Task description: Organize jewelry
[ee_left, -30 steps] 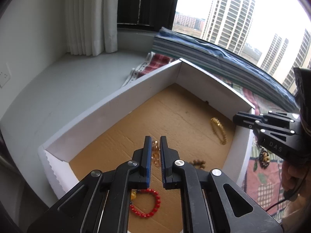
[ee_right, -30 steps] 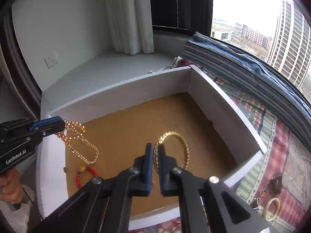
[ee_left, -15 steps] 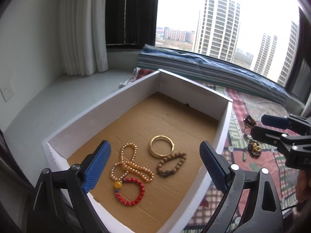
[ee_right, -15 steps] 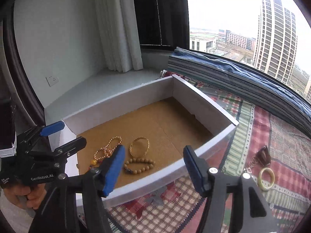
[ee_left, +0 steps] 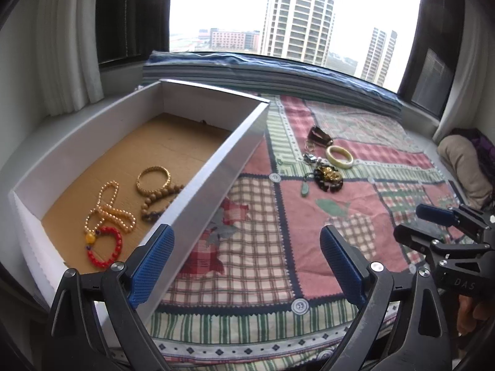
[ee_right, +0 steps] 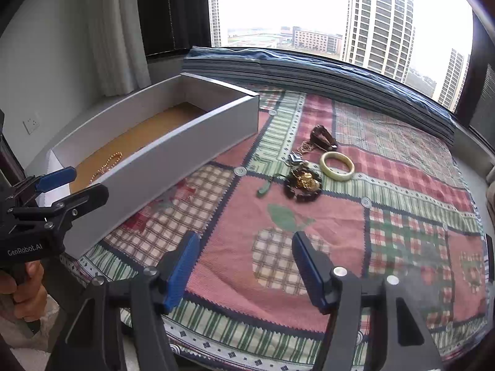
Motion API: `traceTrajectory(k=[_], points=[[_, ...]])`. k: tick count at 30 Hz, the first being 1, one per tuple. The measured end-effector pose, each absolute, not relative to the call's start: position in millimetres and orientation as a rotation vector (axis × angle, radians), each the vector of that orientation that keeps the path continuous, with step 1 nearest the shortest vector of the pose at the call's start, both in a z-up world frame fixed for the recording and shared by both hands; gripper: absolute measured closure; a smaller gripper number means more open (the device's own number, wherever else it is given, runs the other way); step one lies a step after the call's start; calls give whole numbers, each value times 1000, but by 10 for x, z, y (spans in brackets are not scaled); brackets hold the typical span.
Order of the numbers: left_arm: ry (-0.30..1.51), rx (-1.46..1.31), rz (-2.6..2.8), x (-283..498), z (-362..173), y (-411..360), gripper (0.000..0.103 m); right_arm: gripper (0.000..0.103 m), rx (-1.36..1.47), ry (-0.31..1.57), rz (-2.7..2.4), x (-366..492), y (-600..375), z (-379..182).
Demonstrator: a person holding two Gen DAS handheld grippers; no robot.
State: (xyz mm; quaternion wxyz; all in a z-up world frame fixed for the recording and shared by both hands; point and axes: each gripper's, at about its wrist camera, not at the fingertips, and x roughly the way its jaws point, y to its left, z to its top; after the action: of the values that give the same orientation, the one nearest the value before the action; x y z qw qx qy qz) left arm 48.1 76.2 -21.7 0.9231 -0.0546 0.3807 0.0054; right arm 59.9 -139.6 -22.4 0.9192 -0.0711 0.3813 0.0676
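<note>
Four pieces already lie at the near end of the white box point(ee_left: 216, 170), both the left gripper point(ee_left: 244, 266) and right gripper point(ee_right: 244, 269) hang spread and empty, while the jade bangle point(ee_right: 336, 161) and a small tangle point(ee_right: 304, 182) wait mid-quilt point(ee_right: 402, 185).

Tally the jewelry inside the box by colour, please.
Gold bangle: 1
Pale gold pearl strand: 1
Brown bead bracelet: 1
Red bead bracelet: 1
Total in the box: 4
</note>
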Motion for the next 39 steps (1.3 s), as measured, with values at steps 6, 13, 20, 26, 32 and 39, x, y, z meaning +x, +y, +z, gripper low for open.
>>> traceTrajectory(k=[6, 13, 20, 26, 32, 39], points=[[787, -73, -12, 371, -215, 509, 7, 28, -64, 794, 65, 305, -1731, -336], [742, -71, -18, 183, -92, 447, 4, 23, -40, 759, 70, 55, -1746, -259], [721, -95, 15, 69, -60, 537, 4, 20, -50, 726, 108, -58, -1608, -132], [750, -78, 28, 160, -136, 414, 4, 20, -30, 742, 106, -46, -1698, -296], [813, -58, 1, 262, -191, 219, 4, 20, -37, 745, 54, 35, -1936, -369], [860, -60, -2, 398, -307, 225, 4, 20, 41, 761, -17, 169, -2325, -459]])
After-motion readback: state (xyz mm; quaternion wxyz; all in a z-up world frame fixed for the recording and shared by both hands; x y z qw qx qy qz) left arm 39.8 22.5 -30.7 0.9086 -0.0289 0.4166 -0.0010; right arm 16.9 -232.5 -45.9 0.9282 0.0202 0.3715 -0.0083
